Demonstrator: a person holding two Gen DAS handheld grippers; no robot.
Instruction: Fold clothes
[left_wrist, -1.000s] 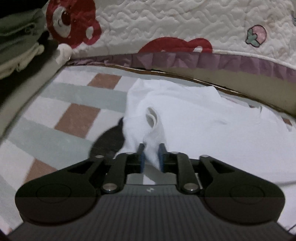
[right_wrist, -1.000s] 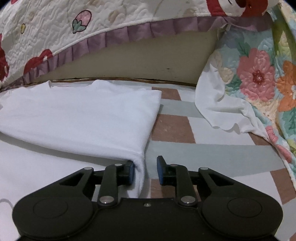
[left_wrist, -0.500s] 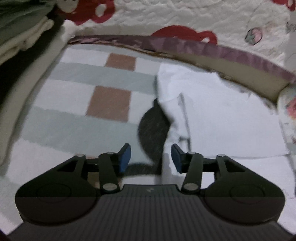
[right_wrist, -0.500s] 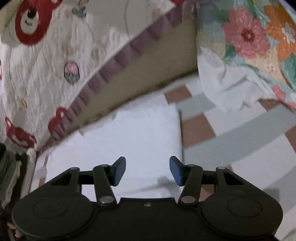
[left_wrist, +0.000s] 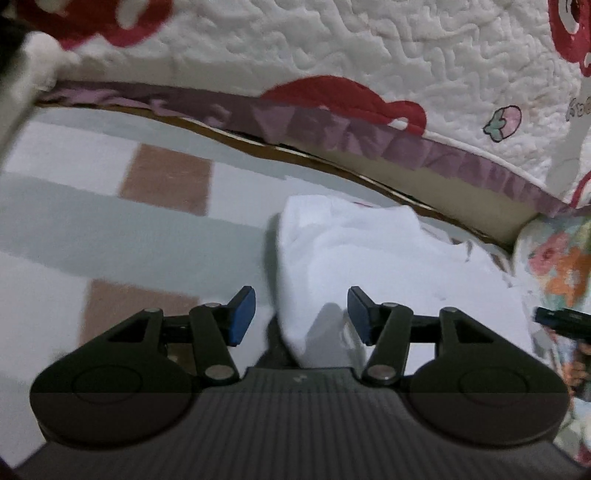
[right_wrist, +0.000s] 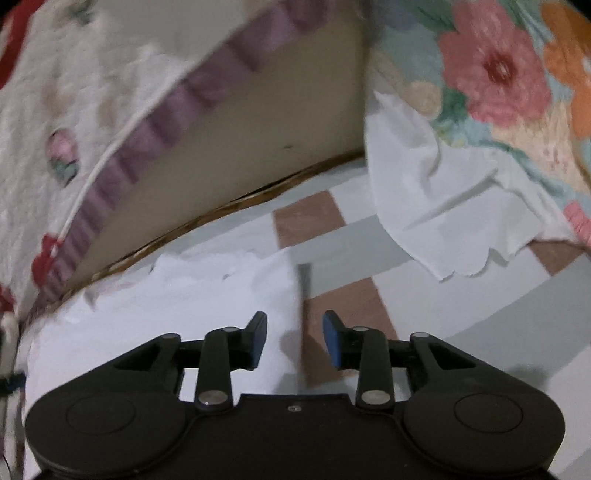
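A folded white garment (left_wrist: 376, 258) lies on the checked mat, near the bed's side. My left gripper (left_wrist: 301, 314) is open, and the garment's left folded edge lies between its fingers. In the right wrist view the same garment (right_wrist: 192, 306) fills the lower left. My right gripper (right_wrist: 294, 339) is open, and the garment's right edge runs between its fingers. The other gripper's tip (left_wrist: 561, 317) shows at the right edge of the left wrist view.
The mat (left_wrist: 110, 229) has grey, white and brown checks. A quilted bedspread with red bears and a purple frill (left_wrist: 369, 55) hangs behind. A floral quilt (right_wrist: 498, 74) with a white cloth (right_wrist: 436, 195) under it lies at the right.
My left gripper let go of the garment and opened. My right gripper opened wider, lifted away, then came back down at the garment's right edge. Both views are blurred by motion.
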